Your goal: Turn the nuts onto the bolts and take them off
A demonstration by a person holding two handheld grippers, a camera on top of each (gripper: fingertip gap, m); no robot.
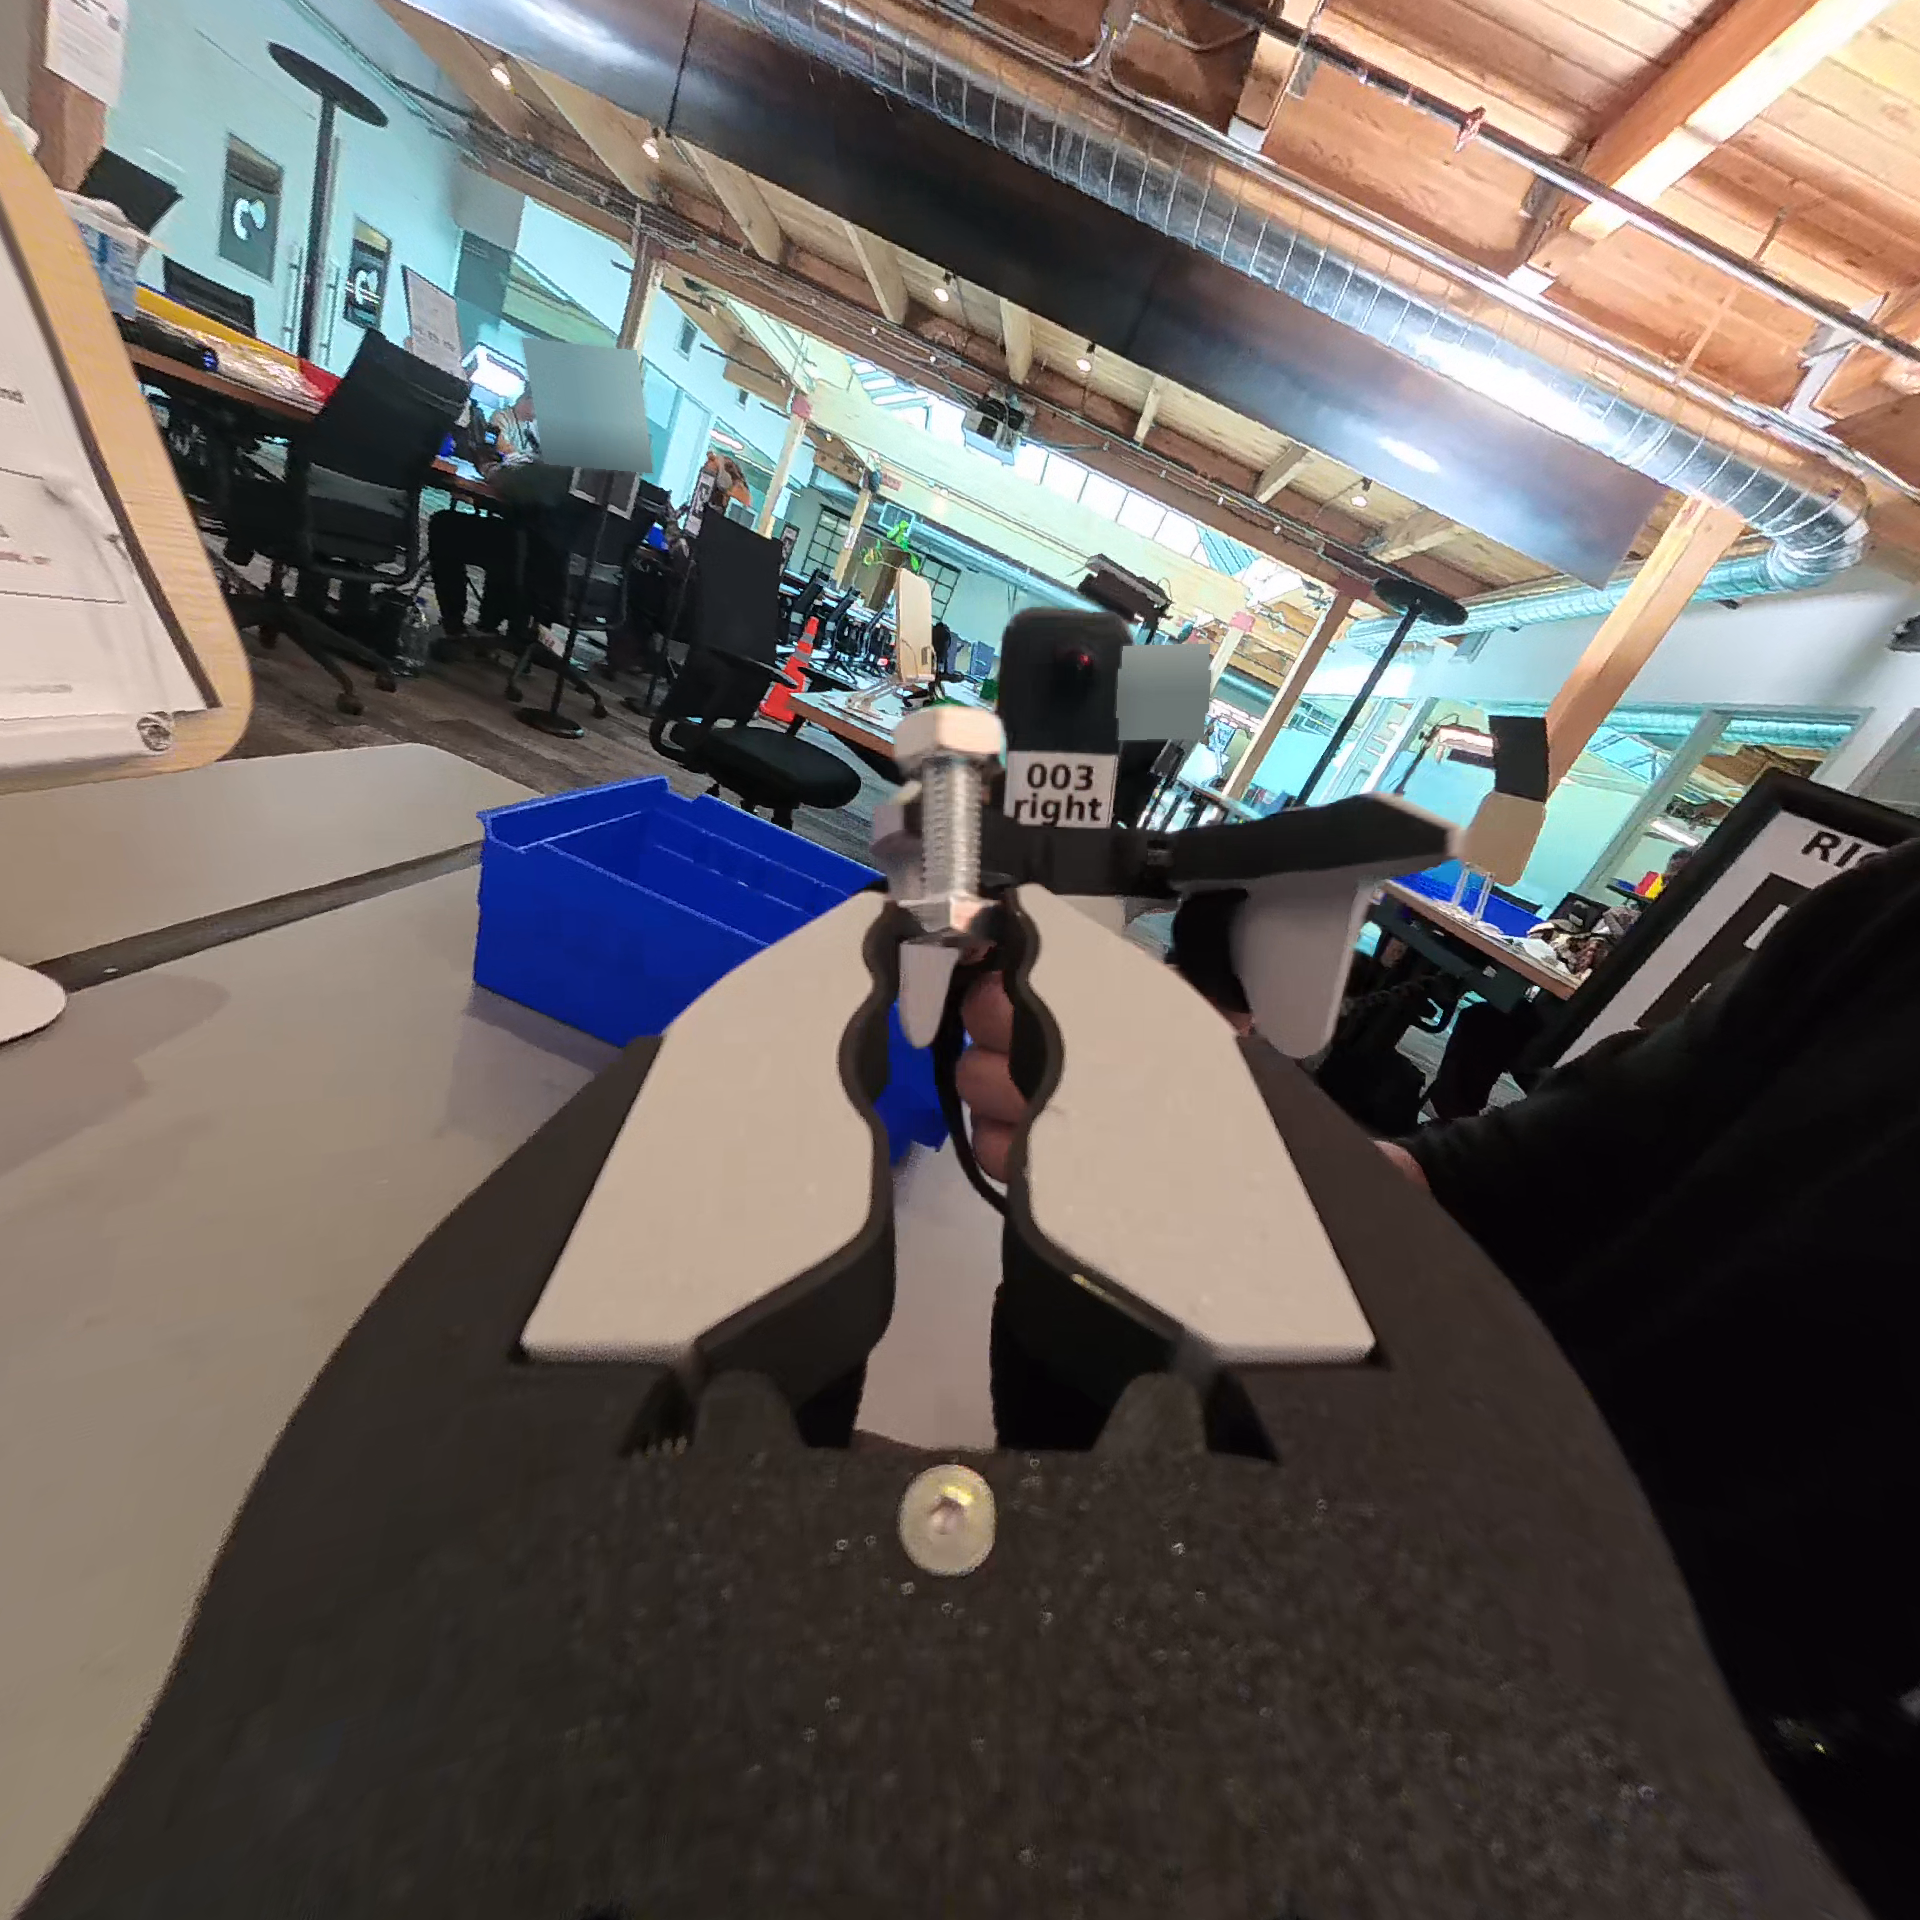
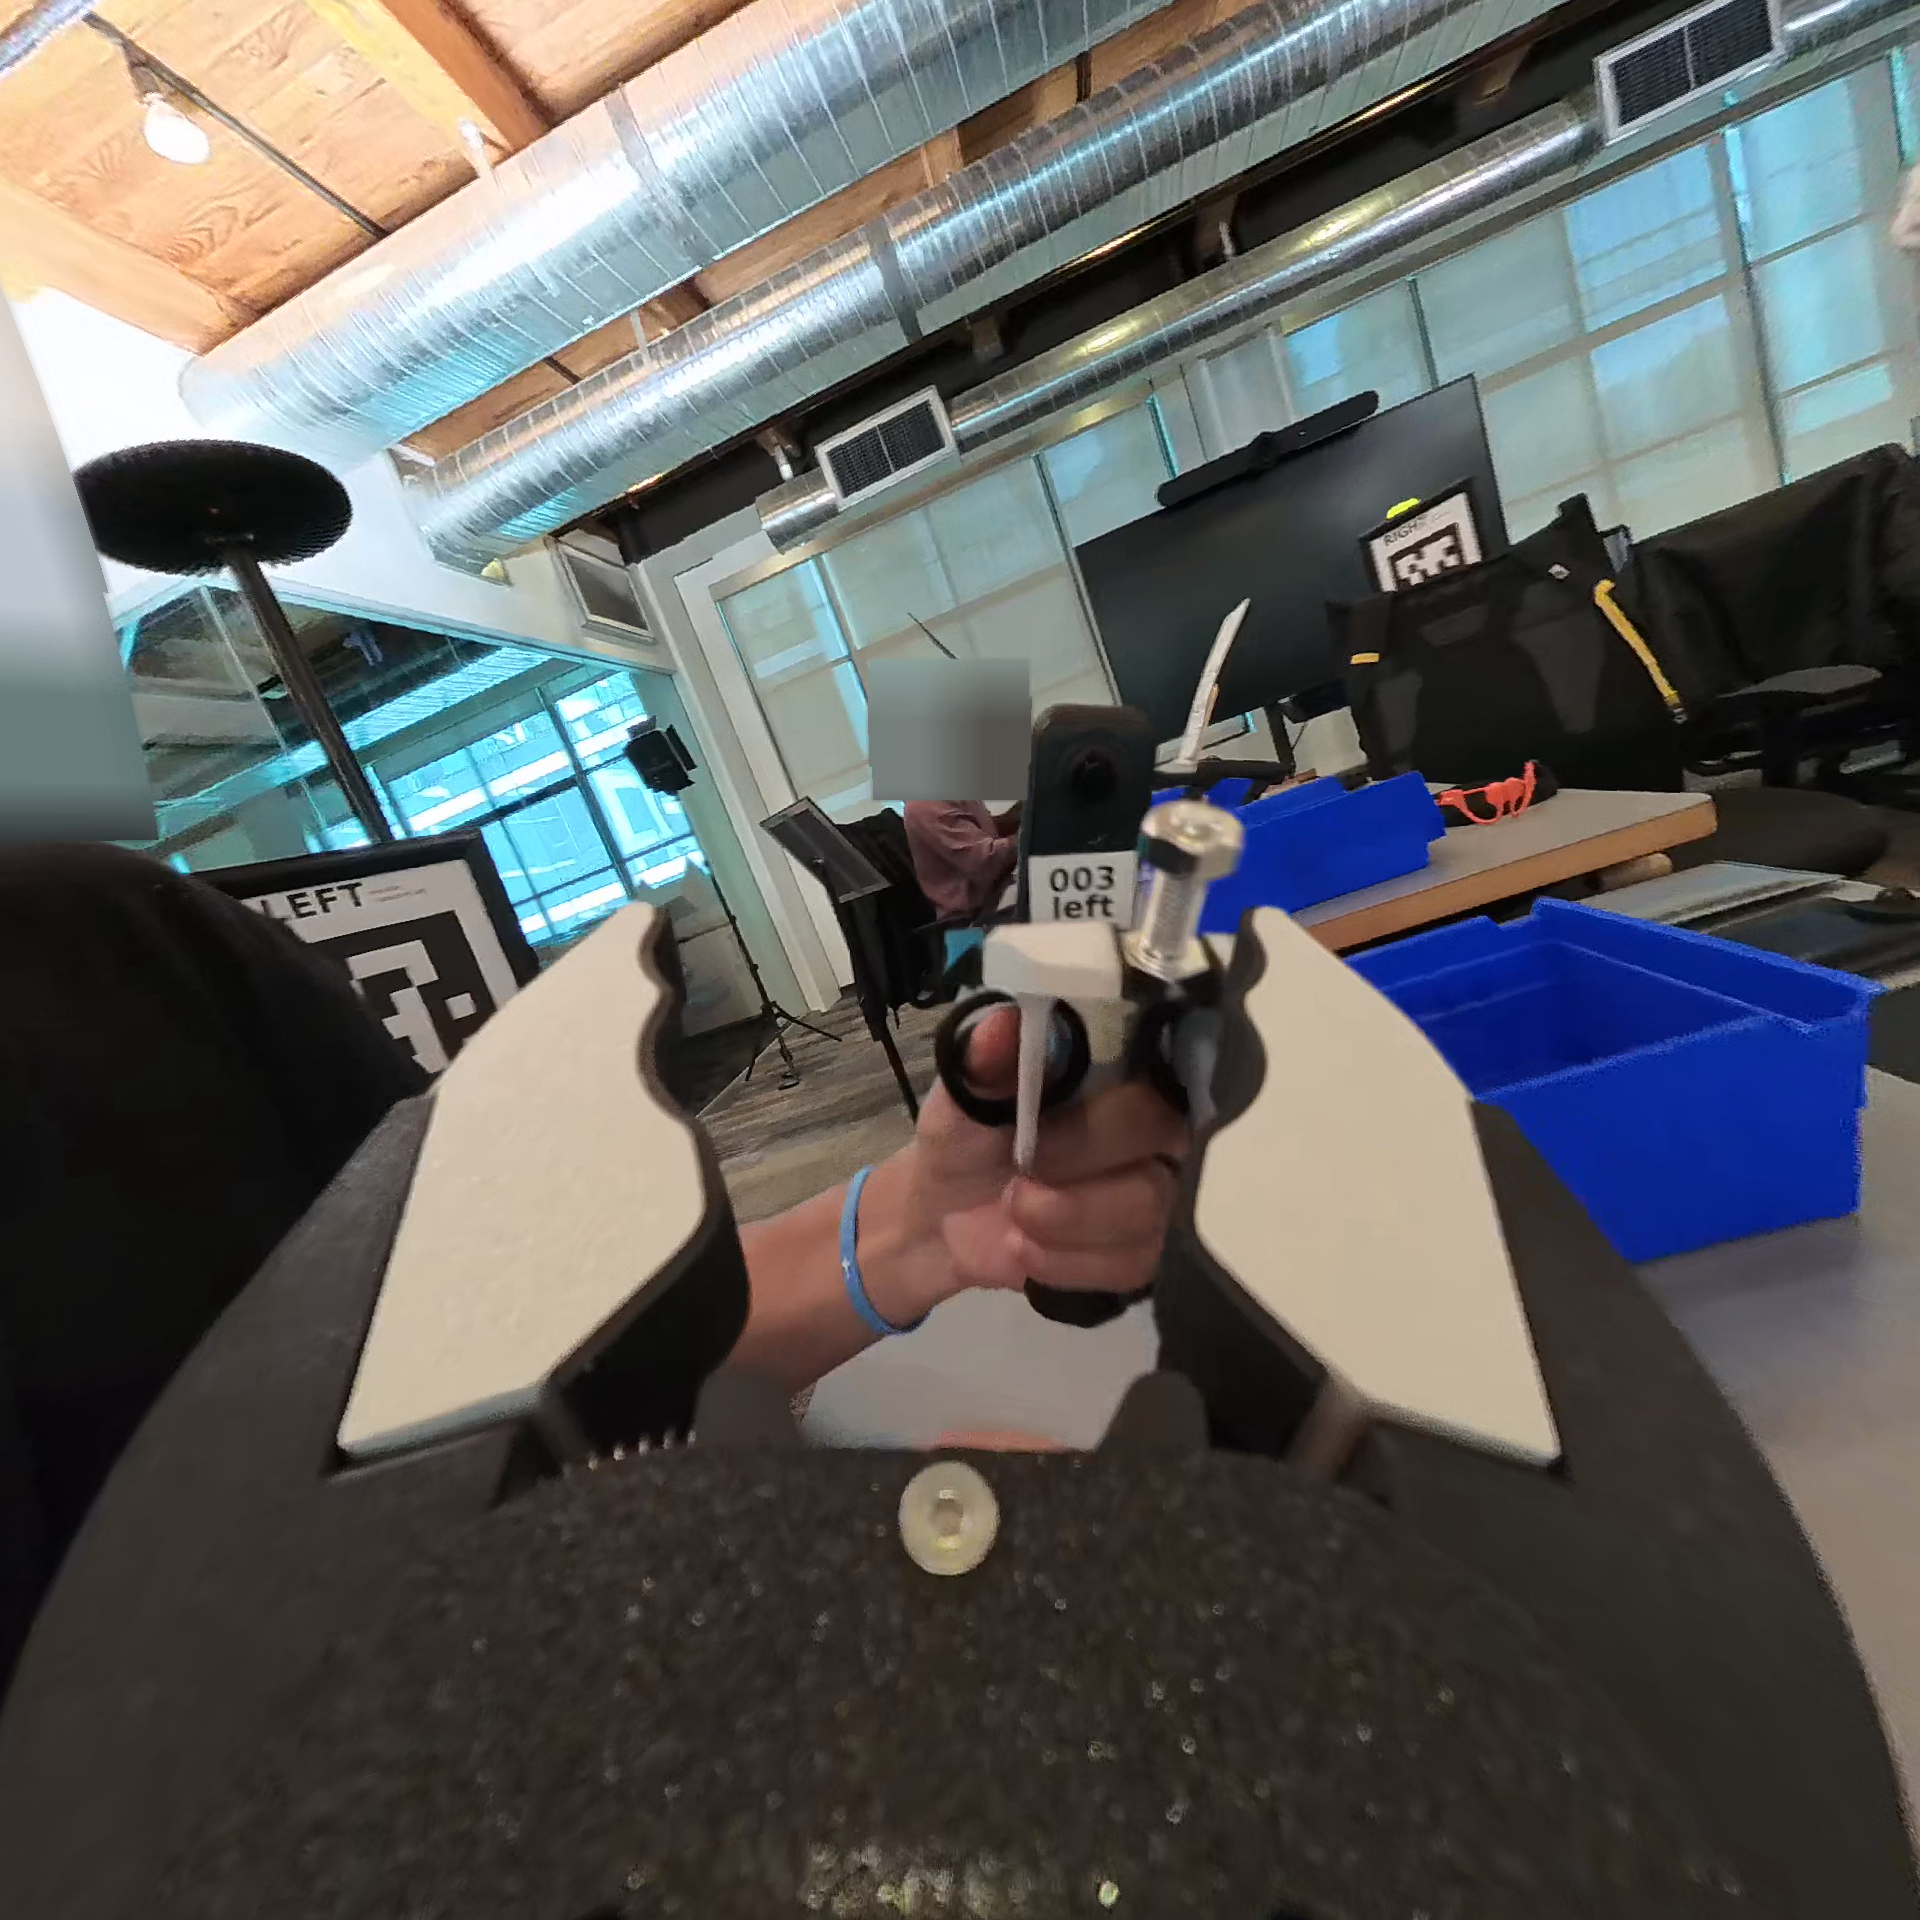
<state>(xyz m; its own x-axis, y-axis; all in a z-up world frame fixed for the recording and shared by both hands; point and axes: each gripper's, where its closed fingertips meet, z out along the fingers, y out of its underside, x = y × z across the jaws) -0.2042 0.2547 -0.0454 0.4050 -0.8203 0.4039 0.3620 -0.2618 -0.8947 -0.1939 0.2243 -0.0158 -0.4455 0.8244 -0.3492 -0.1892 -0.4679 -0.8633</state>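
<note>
The left gripper (image 1: 951, 925) clenches an upright bolt (image 1: 948, 821); the right gripper (image 2: 956, 956) stands released — blue bin (image 1: 644, 894) behind; both carry white labels.

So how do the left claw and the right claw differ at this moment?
The left claw is shut on the lower end of an upright bolt; the right claw is open and holds nothing. The left claw's fingers nearly meet, while the right claw's fingers stand far apart. Shared: both have white-faced black fingers, and they face each other.
</note>
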